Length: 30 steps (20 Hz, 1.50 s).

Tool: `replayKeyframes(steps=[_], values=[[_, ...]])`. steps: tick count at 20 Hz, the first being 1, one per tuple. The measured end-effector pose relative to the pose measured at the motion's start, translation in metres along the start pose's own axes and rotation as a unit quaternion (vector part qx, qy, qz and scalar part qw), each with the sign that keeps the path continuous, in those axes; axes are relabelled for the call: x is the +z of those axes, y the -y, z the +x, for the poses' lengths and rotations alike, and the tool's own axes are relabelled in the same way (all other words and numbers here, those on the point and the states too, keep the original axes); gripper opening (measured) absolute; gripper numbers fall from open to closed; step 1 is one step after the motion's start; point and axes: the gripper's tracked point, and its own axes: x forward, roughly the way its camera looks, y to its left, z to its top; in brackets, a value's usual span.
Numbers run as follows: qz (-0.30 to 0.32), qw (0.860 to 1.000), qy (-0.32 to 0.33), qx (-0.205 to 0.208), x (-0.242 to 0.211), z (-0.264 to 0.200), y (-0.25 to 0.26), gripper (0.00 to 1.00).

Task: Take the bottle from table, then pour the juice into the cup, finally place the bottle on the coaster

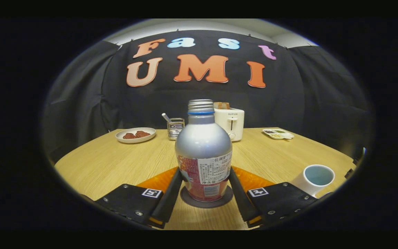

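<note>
Bottle [204, 162]: one, upright on coaster [206, 202] | claw [204, 180] seemingly gripping | cup [314, 178]: one

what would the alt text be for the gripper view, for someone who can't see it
A silver bottle stands upright on a dark round coaster on a wooden table, between the gripper's two fingers, which sit close against its sides. A cup stands to the right, with a toaster, a plate, a metal holder and a small tray beyond.

Lighting: even, overhead; soft glare on bottle [203, 141] shoulder. Focus sharp centrally; strong fisheye bending and darkening toward edges.
</note>
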Motion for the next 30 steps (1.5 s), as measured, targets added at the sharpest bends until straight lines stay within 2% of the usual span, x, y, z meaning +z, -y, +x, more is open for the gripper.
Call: replayKeyframes(steps=[4,7,14,22,30], values=[[0.009,1.0,0.005,0.007,-0.001,-0.004,-0.002,0.81],[0.006,1.0,0.027,0.008,0.011,-0.013,-0.002,0.98],[-0.024,0.996,0.088,0.023,0.061,-0.059,-0.015,0.98],[-0.024,0.987,0.152,0.038,0.132,-0.129,-0.038,0.97],[-0.019,0.983,0.175,0.051,0.167,-0.184,-0.043,0.97]])
